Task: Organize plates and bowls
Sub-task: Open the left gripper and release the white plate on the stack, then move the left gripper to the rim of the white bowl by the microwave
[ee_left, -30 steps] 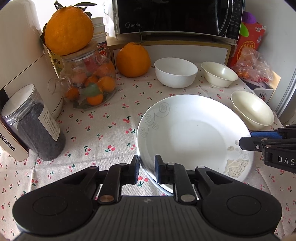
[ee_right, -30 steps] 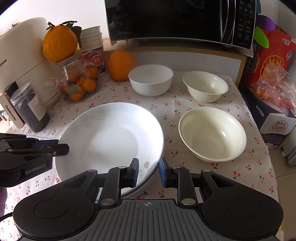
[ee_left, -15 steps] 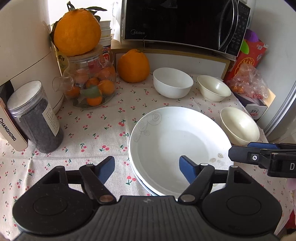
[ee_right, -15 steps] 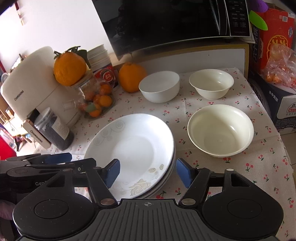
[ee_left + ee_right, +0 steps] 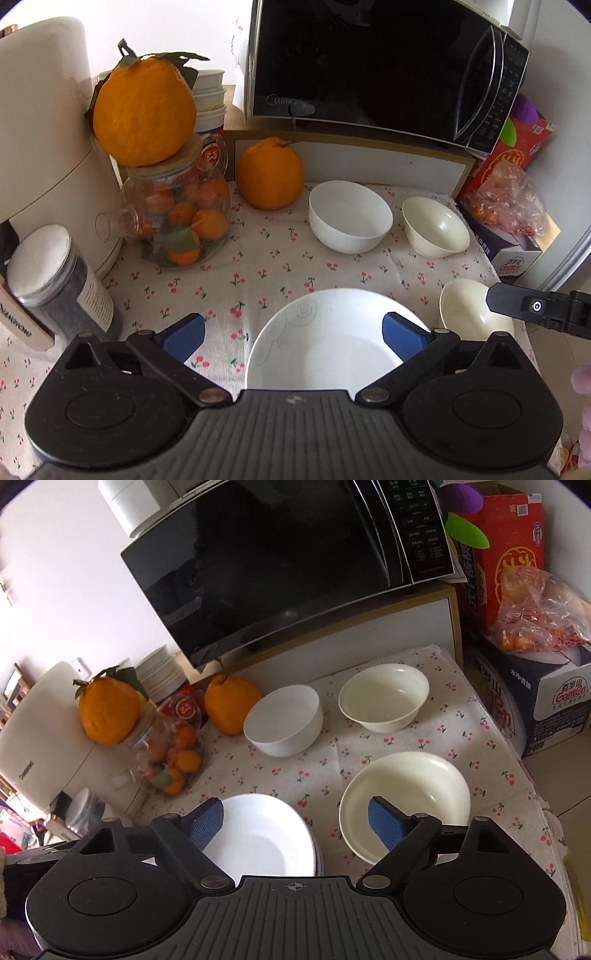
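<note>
Far left on the desk, under a cherry-print cloth: a cream appliance and a dark-filled canister with a white lid. Next, a glass jar of small oranges, topped by a large leafy orange; a second large orange just beside it, against the cabinet under the black Midea microwave. Left gripper spread wide, blue fingers just opened and released, gripping nothing, poised above the stack of white plates at the near edge of the desk. Toward the back, a white bowl with a small cream bowl close on its right. Right gripper likewise just opened and unclenched, empty, one finger over the plate stack, the other over the large cream bowl resting right of the plates. Far right, a bag of oranges atop a carton, with a red box behind.
</note>
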`<state>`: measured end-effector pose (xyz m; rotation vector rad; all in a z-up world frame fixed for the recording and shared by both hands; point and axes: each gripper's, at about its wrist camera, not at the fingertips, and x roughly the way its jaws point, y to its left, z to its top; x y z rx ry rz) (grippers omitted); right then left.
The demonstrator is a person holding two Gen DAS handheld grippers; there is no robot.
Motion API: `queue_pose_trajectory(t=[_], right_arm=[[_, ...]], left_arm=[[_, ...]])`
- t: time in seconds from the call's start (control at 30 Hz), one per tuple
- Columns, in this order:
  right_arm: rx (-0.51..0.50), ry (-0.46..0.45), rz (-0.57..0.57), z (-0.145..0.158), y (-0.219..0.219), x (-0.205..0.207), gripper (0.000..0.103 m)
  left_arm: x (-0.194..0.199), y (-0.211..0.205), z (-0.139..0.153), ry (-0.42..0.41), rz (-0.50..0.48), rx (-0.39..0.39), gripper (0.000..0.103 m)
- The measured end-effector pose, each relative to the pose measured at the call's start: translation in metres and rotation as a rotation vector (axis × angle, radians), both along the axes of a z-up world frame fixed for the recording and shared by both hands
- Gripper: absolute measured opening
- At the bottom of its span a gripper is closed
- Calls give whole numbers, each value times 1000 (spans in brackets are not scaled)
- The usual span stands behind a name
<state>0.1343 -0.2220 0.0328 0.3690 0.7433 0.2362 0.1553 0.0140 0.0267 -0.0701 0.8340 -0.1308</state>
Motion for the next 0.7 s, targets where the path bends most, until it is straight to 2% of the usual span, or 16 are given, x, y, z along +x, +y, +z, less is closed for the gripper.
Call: queue_pose_trajectory(t=[0.27,0.4,0.63,0.7], right_arm=[[139,61,-37,-11,-7,51,88],[175,88,-59,-22,-8,75,88],[241,121,-91,-41,-5,108,87],[258,128,-103,-46,-5,115,81]], left_arm=[[56,-4,-3,5,8,-53,103],[80,-8,-10,-6,0,-75,101],[114,-12,-26,13,-22,-133,80],[121,-12,-31,19,-22,-149,72]])
